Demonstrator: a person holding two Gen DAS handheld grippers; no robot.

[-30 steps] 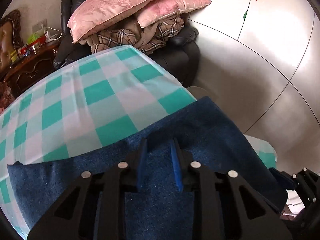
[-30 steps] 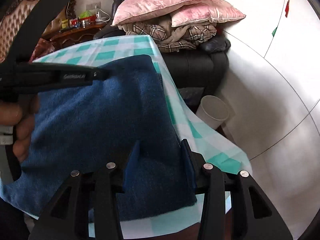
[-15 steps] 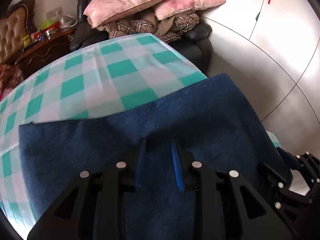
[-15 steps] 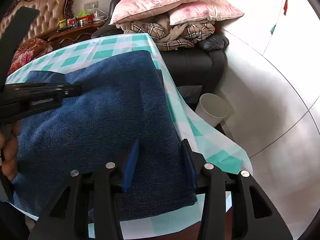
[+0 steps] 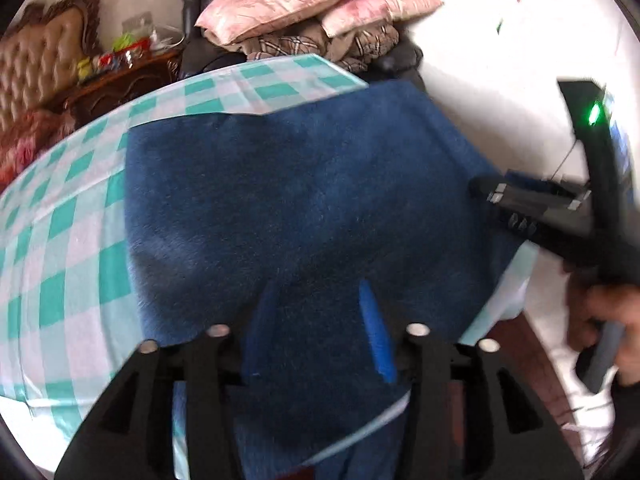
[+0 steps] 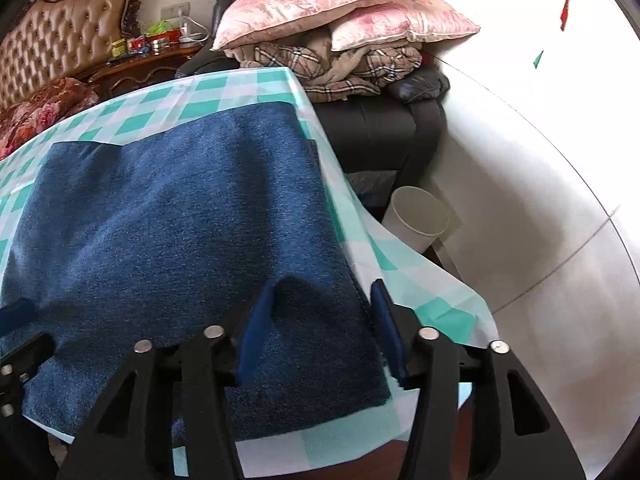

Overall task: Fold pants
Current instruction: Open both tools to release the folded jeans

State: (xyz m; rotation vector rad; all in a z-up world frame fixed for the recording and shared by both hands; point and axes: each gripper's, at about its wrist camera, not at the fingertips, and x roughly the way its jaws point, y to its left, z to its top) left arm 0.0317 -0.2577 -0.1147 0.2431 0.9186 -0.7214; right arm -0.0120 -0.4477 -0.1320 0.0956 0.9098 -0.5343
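Dark blue pants [image 5: 280, 200] lie folded into a broad rectangle on the teal-and-white checked tablecloth [image 5: 60, 240]. My left gripper [image 5: 316, 320] hovers over their near part. Its jaws are opening, and only flat cloth shows under the gap. The right gripper [image 5: 492, 192] shows at that view's right edge, held by a hand [image 5: 608, 320]. In the right wrist view the pants [image 6: 180, 208] reach the table's right side. My right gripper [image 6: 320, 320] is at their near right corner, jaws opening, with a hump of cloth between the pads. The left gripper [image 6: 20, 328] peeks in at lower left.
Behind the table stands a black armchair [image 6: 380, 128] piled with plaid blankets and pink pillows [image 6: 320, 4]. A white bin [image 6: 416, 216] sits on the floor by the table's right side. A cluttered wooden side table [image 6: 140, 64] and a tufted headboard [image 6: 60, 40] are at back left.
The left gripper came back over the pants toward their near edge, beside the right one. The pants now lie flatter. Both grippers' jaws stand wider than before.
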